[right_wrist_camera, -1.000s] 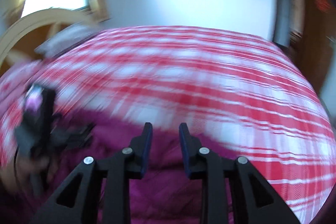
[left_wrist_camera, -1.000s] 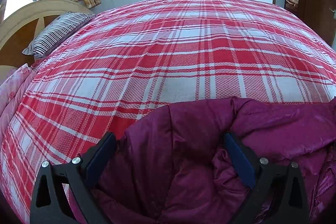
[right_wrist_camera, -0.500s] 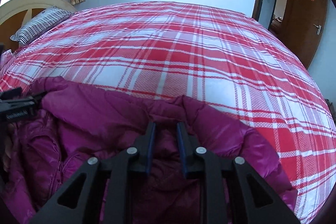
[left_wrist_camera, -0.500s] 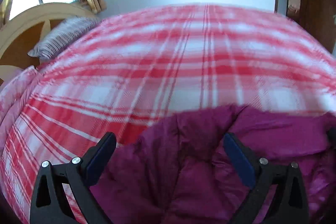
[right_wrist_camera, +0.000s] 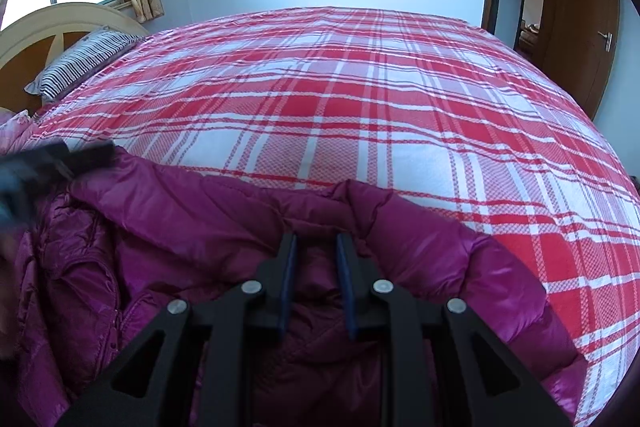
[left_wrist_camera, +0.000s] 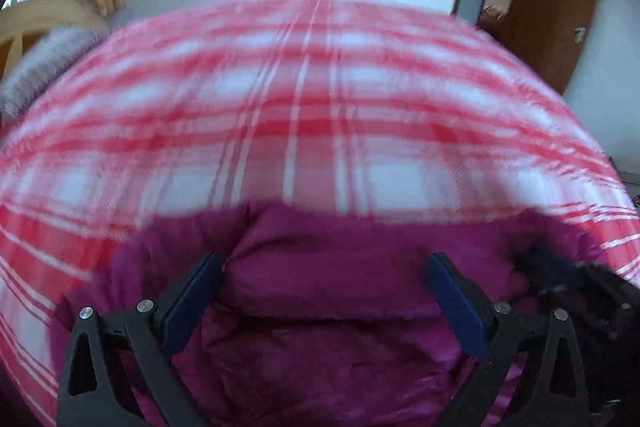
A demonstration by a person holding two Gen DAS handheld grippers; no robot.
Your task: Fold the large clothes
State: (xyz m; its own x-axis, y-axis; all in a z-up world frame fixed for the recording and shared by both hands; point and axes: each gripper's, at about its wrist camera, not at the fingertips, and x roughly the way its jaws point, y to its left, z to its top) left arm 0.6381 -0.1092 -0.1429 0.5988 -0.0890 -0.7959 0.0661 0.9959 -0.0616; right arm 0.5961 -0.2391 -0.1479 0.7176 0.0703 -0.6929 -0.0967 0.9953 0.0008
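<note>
A shiny magenta puffer jacket (right_wrist_camera: pixel 180 207) lies crumpled at the near edge of the bed; in the blurred left wrist view the jacket (left_wrist_camera: pixel 320 355) fills the bottom. My right gripper (right_wrist_camera: pixel 316 241) sits low on a raised fold near the jacket's far edge, its jaws narrow with a pinch of the fabric between the pads. My left gripper (left_wrist_camera: pixel 323 261) hovers over the jacket's left part with its jaws wide apart and nothing pressed between them. It shows as a dark blur, the left gripper (right_wrist_camera: pixel 60 159), at the left of the right wrist view.
A red and white plaid bedcover (right_wrist_camera: pixel 360 107) stretches far beyond the jacket. A striped pillow (right_wrist_camera: pixel 80 63) and a curved headboard (right_wrist_camera: pixel 52 23) stand at the far left under a window. A brown door (right_wrist_camera: pixel 580 27) stands at the right.
The right gripper has come down onto the jacket and its jaws have narrowed on a fold. The left gripper has swung to the right over the jacket, still wide open, and its view is blurred.
</note>
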